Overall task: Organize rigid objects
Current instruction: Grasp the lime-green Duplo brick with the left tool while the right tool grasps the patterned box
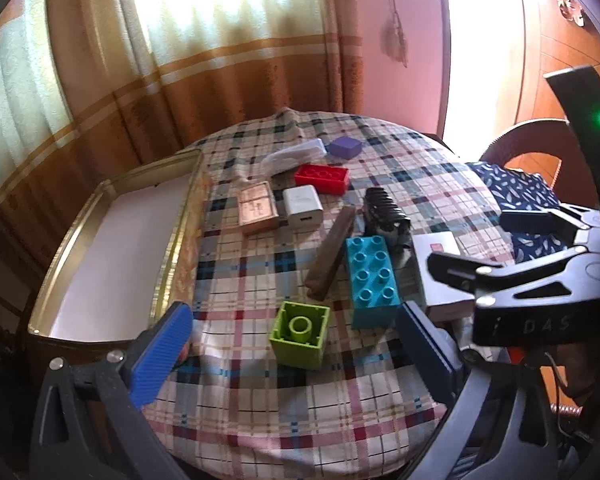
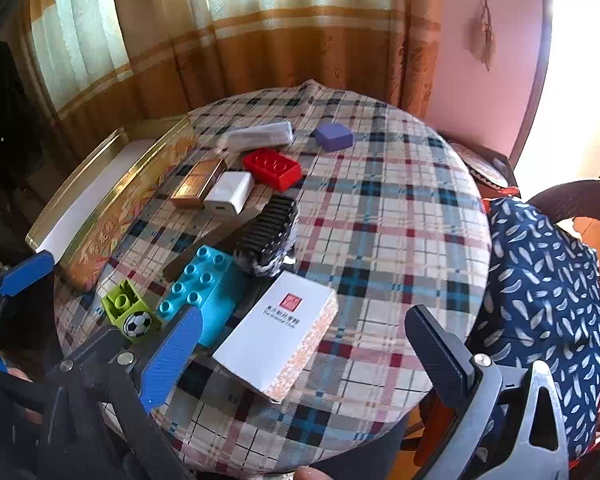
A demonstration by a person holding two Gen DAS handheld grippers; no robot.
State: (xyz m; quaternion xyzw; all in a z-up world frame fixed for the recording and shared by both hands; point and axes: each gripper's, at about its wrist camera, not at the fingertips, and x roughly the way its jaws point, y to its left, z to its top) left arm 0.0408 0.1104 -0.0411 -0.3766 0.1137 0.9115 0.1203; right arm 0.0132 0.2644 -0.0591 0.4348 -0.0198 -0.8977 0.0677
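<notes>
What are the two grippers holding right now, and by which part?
Nothing. The left gripper has its jaws wide open above the green block, not touching it. The right gripper is open too, over the white box, no contact.

Backlit striped curtains (image 2: 260, 40), pink wall (image 2: 460, 80), plaid-covered round table (image 2: 400, 220)

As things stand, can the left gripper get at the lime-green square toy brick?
Probably yes: the left gripper is open, the lime-green square toy brick lies just ahead between its fingers, and nothing covers it.
</notes>
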